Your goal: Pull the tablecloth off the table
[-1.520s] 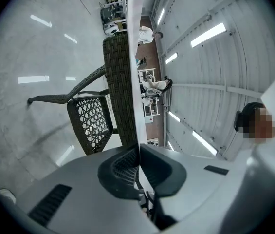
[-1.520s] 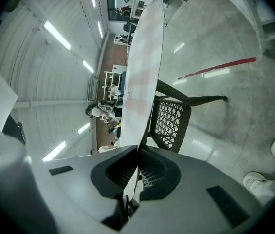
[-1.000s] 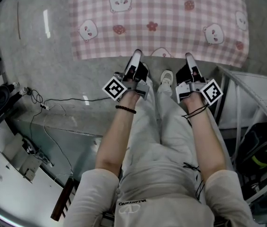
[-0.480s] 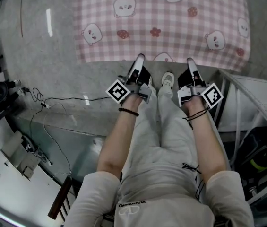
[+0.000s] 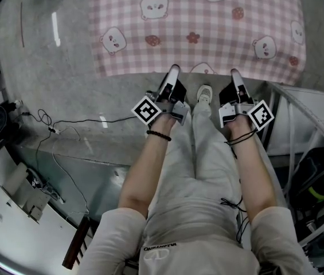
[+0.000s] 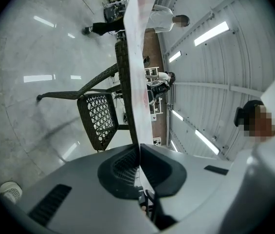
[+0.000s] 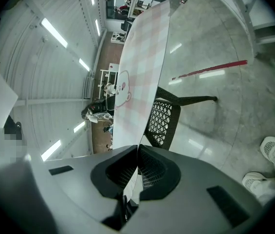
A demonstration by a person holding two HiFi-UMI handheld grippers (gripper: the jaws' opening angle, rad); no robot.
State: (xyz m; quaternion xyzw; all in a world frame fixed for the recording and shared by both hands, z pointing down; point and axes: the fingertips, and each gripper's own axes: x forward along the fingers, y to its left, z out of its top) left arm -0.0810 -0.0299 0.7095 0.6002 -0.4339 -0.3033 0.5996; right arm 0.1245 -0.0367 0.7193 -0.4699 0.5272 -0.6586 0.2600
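Nearest are the person's light trousers (image 5: 199,176) and two bare forearms reaching forward, the left one with a dark band (image 5: 159,134) at the wrist. One white shoe (image 5: 204,92) shows on the grey floor (image 5: 53,67) between the hands. The left gripper (image 5: 174,69) and the right gripper (image 5: 234,72) sit side by side at the near edge of the pink checked tablecloth (image 5: 196,27). In the left gripper view the jaws are pressed together on the hem of the cloth (image 6: 139,82), and the right gripper view shows the same, with its jaws clamped on the cloth (image 7: 142,57). From both grips the cloth runs away flat and taut over the dark woven table (image 6: 98,121), which shows under it in both gripper views. A thin cable (image 5: 64,125) lies on the floor off to the left.
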